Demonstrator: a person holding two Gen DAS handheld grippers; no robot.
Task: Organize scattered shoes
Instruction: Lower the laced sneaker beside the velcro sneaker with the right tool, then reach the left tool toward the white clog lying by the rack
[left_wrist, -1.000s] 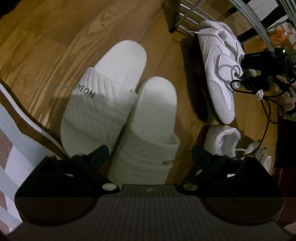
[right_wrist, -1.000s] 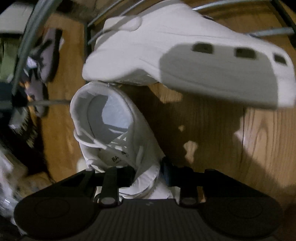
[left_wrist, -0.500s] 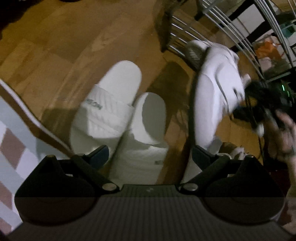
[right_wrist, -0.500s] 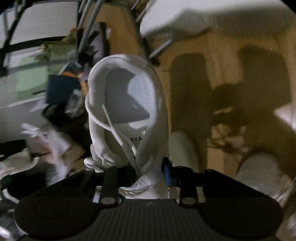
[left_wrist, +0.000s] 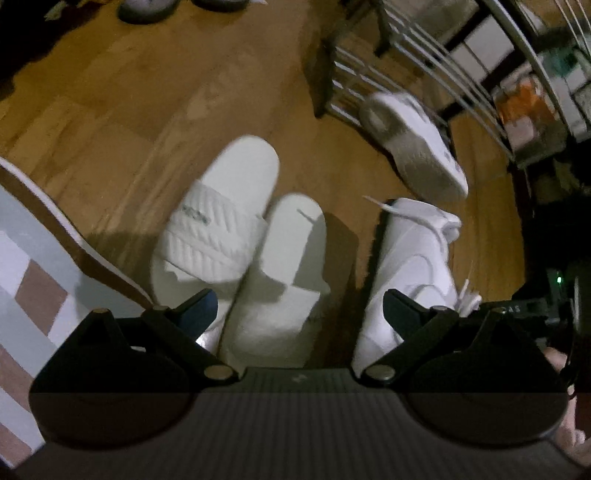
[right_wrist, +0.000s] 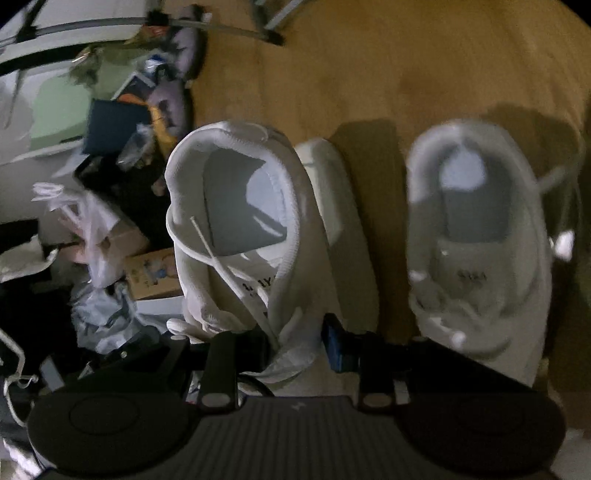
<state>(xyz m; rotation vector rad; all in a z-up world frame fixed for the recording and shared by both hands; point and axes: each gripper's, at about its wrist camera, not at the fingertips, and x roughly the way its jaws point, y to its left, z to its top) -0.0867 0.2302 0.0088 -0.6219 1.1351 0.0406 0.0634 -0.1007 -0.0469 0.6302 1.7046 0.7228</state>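
My right gripper is shut on the tongue and laces of a white sneaker and holds it heel away from me. That held sneaker also shows in the left wrist view, just right of two white slides that lie side by side on the wooden floor. A second white sneaker stands upright on the floor to the right of the held one. Another white sneaker lies on its side, sole showing, by the metal rack. My left gripper is open and empty above the slides.
A metal rack stands at the back right in the left wrist view. A striped rug edge lies at the left. Boxes, bags and clutter fill the left of the right wrist view. Grey shoes lie far off.
My right gripper has carried the white sneaker away from the rack and lowered it next to the slides. The left gripper has pulled back a little and stayed open.
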